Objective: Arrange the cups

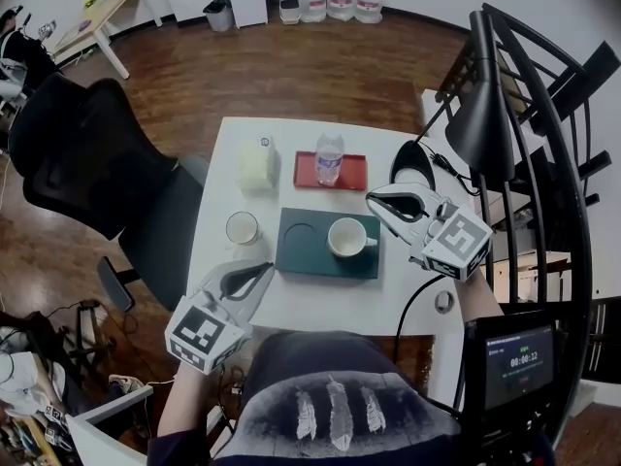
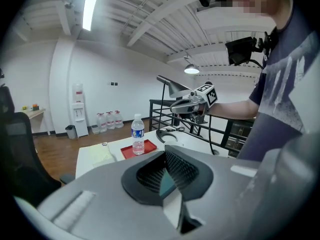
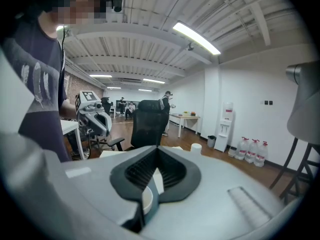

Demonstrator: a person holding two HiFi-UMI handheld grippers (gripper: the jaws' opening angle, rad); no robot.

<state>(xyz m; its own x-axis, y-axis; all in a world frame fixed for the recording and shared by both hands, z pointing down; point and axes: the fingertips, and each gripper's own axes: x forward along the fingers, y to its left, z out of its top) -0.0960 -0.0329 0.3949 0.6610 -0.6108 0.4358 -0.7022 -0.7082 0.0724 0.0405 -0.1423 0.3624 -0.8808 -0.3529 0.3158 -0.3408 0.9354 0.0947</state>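
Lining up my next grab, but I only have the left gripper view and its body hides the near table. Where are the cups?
Observer: One white cup stands on the table, just left of the dark green tray.
Operator: And the other?
Observer: The handled cup sits in the tray's right recess; the left recess is empty.
Operator: Right tongs holding anything?
Observer: No, the right tongs are shut and empty, just right of that cup.
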